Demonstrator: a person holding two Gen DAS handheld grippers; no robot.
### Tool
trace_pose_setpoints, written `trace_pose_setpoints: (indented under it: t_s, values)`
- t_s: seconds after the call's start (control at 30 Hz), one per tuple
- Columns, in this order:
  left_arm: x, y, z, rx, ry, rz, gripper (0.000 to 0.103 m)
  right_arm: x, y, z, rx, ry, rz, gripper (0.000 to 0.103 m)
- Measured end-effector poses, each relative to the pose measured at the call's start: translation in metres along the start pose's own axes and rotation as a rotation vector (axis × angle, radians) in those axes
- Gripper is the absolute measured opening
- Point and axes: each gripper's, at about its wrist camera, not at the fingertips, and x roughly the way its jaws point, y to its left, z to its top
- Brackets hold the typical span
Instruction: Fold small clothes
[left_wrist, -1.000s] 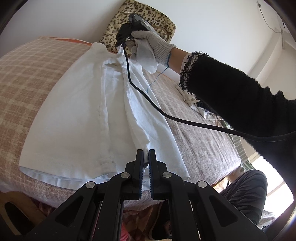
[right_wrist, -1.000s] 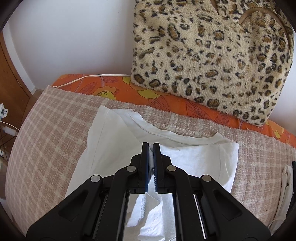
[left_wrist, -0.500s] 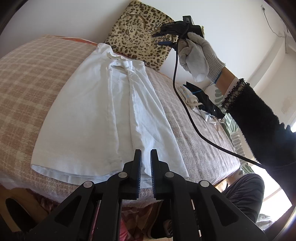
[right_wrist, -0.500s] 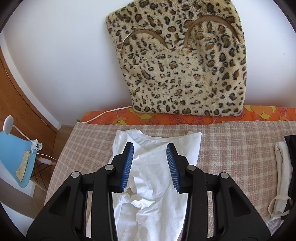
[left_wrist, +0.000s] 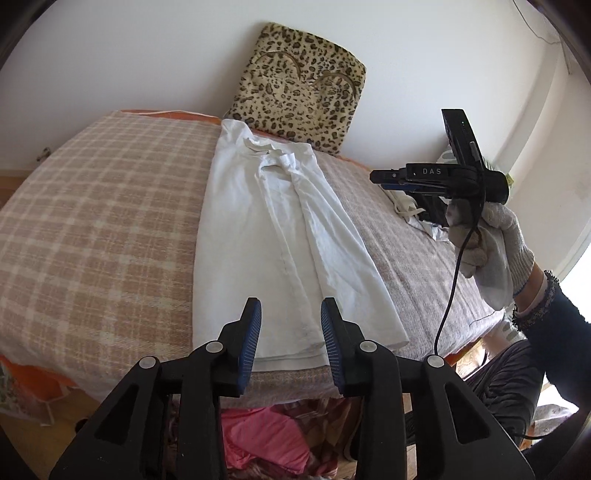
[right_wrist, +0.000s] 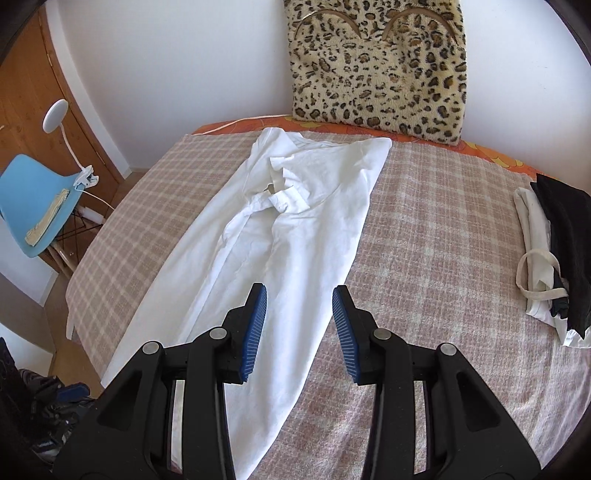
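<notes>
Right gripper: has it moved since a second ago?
Yes. The right gripper pulled back from the leopard-print fluffy bag, released the white shirt; jaws just opened.

White shirt (right_wrist: 295, 221) lies lengthwise on the checked blanket (right_wrist: 424, 258), sides folded inward.

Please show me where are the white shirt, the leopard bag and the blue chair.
White shirt (right_wrist: 317, 221), right wrist view, on its flat right half.
Leopard bag (right_wrist: 380, 62), right wrist view, on its front.
Blue chair (right_wrist: 33, 192), right wrist view, on its seat.
</notes>
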Motion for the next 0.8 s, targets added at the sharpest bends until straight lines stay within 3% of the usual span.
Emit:
trace_pose_setpoints:
  t_s: [0.2,0.47,0.8]
  values:
    - [0.001,0.022,0.027,0.079,0.041,0.068,0.035,-0.017,0.068,-0.061,-0.083,0.042,0.099,0.039]
    - [0.024,0.042,0.047,0.041,0.110,0.002,0.035,-0.004,0.152,-0.122,-0.249,0.087,0.164,0.039]
    - [0.035,0.050,0.027,-0.008,0.163,-0.042,0.035,0.019,0.180,-0.151,-0.361,0.136,0.126,0.039]
